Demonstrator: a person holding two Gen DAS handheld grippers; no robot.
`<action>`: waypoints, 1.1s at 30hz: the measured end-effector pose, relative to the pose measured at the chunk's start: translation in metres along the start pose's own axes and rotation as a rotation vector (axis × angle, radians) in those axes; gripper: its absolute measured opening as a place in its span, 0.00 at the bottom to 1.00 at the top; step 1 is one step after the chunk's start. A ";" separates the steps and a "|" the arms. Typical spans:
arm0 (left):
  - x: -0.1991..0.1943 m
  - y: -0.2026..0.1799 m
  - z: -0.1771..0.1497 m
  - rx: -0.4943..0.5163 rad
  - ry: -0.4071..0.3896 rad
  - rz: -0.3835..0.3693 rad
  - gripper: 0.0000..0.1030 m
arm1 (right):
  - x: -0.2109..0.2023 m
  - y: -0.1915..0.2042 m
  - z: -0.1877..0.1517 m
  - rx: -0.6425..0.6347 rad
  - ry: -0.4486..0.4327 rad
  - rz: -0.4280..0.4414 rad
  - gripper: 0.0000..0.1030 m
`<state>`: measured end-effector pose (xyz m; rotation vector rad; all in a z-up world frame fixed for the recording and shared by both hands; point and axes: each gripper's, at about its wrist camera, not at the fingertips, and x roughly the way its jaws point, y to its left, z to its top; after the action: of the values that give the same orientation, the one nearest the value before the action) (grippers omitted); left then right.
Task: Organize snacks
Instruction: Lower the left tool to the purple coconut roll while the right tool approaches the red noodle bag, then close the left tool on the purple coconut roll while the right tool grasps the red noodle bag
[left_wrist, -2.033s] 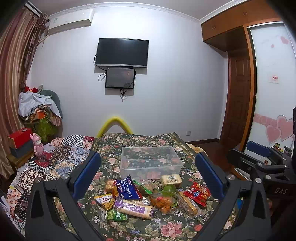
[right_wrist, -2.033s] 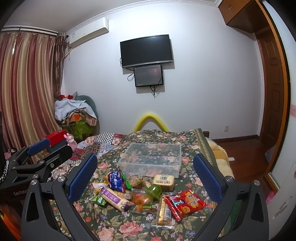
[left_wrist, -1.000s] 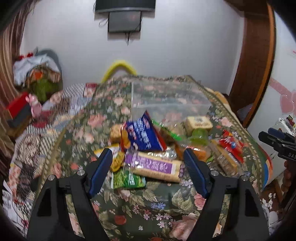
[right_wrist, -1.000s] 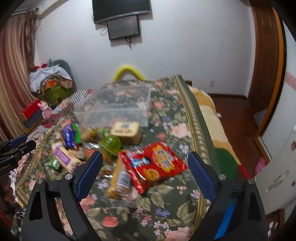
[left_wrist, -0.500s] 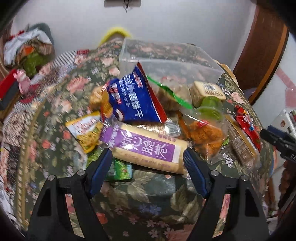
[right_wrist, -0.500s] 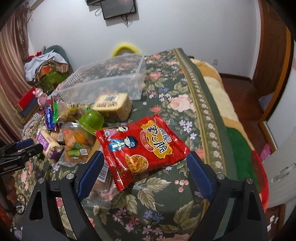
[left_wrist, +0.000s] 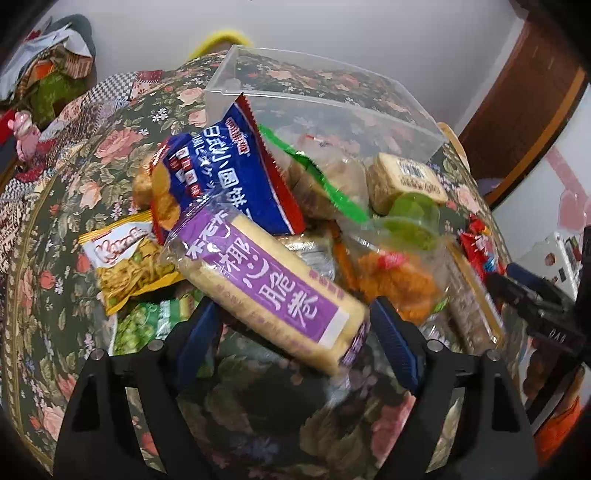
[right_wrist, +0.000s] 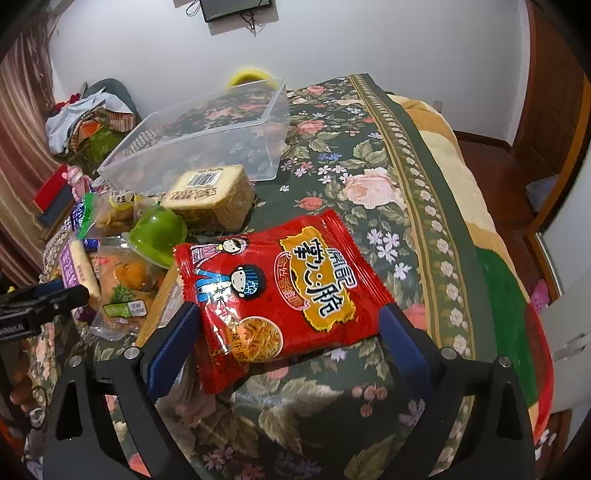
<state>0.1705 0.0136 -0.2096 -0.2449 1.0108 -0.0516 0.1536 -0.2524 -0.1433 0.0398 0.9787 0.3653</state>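
On the bed (right_wrist: 417, 155) with its flowered cover lies a heap of snacks, and a clear plastic box (right_wrist: 207, 136) sits behind them. The left hand-held gripper (left_wrist: 295, 332) has just been opening its jaws. They stand wide, one on each side of the near end of a long purple cracker pack (left_wrist: 266, 284), and the blue pads do not press on it. A blue biscuit bag (left_wrist: 225, 166) leans up behind that pack. The right hand-held gripper (right_wrist: 291, 339) has just been opening too. Its jaws stand apart around the near end of a red noodle snack bag (right_wrist: 280, 284), not squeezing it. A green jelly cup (right_wrist: 159, 232) lies just beside the red bag.
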 end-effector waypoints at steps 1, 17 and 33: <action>0.003 -0.001 0.002 -0.004 0.005 0.007 0.83 | 0.002 -0.001 0.001 0.001 0.002 -0.002 0.96; 0.009 0.016 -0.007 0.047 -0.010 0.083 0.69 | 0.026 -0.004 0.014 -0.045 0.004 -0.024 1.00; -0.009 0.026 -0.014 0.027 -0.057 0.105 0.39 | 0.019 0.009 0.013 -0.098 -0.035 -0.046 0.63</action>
<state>0.1521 0.0372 -0.2154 -0.1673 0.9641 0.0369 0.1716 -0.2362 -0.1494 -0.0648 0.9241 0.3685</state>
